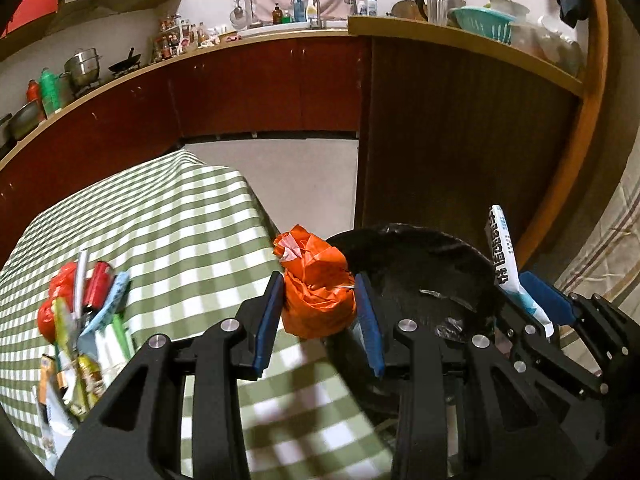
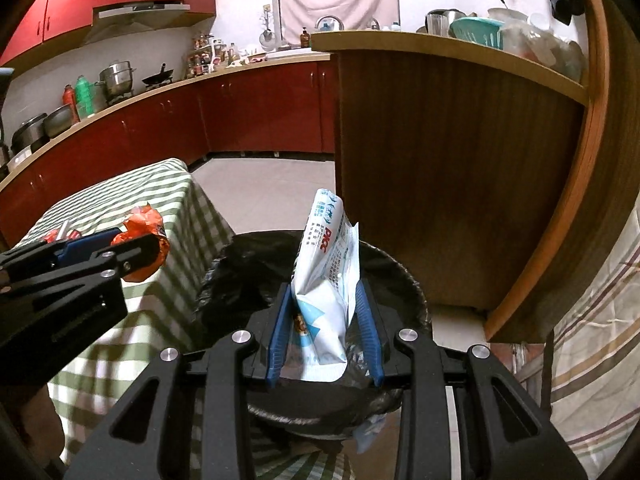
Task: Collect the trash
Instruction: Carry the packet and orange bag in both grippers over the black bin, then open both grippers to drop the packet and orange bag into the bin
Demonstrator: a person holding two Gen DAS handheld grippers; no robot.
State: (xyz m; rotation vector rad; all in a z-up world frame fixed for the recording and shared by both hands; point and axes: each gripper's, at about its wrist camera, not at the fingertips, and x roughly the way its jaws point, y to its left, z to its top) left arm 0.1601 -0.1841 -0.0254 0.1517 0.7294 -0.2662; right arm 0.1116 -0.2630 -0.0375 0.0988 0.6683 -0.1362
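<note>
My left gripper [image 1: 320, 304] is shut on a crumpled orange plastic bag [image 1: 316, 288] and holds it over the table's right edge, just left of the black-lined trash bin [image 1: 420, 264]. My right gripper [image 2: 324, 328] is shut on a white and blue wrapper [image 2: 328, 280] and holds it upright above the bin [image 2: 248, 280]. The wrapper also shows in the left wrist view [image 1: 508, 264], at the bin's right side. The orange bag shows at the left of the right wrist view [image 2: 140, 240]. A pile of wrappers and a red can [image 1: 84, 320] lies on the green checked tablecloth [image 1: 180, 232].
A tall wooden counter side [image 2: 440, 180] stands right behind the bin. Red kitchen cabinets [image 1: 240, 88] run along the back with pots and bottles on top. A striped cloth [image 2: 592, 340] hangs at the right. Grey floor [image 1: 300, 176] lies between table and cabinets.
</note>
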